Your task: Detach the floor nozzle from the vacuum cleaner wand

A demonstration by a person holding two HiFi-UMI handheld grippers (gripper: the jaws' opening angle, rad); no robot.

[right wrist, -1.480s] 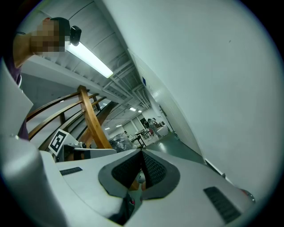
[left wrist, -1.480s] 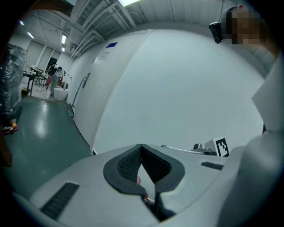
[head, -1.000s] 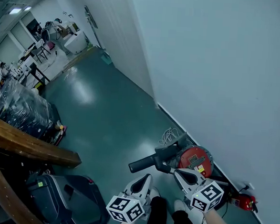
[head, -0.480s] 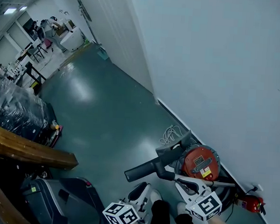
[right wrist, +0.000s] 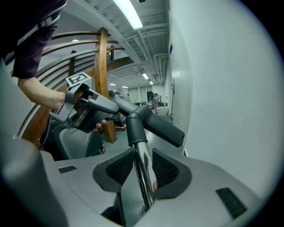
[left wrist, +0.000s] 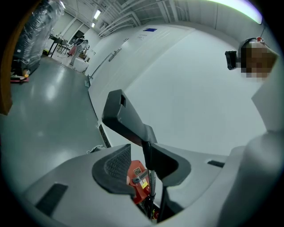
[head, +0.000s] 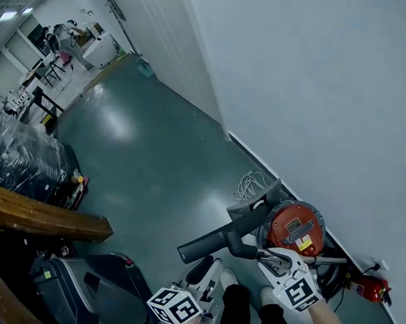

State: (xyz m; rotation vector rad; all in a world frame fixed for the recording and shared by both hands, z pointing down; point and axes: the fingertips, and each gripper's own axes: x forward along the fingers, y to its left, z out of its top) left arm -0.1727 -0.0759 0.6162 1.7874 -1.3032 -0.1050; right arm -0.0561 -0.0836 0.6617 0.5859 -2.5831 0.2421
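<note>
Both claws have dropped lower than a second ago, and their jaws have just been opening. Now the left claw [left wrist: 142, 165] stands apart around the dark plastic neck of the floor nozzle [head: 226, 229], not clamped. The right claw [right wrist: 143, 170] stands apart around the shiny metal wand [right wrist: 138, 155], just below the joint (one claw per half, probably to pull them apart). Ribbed rubber pads face the tube. The wedge-shaped nozzle juts up beside the round red vacuum cleaner [head: 294, 226].
</note>
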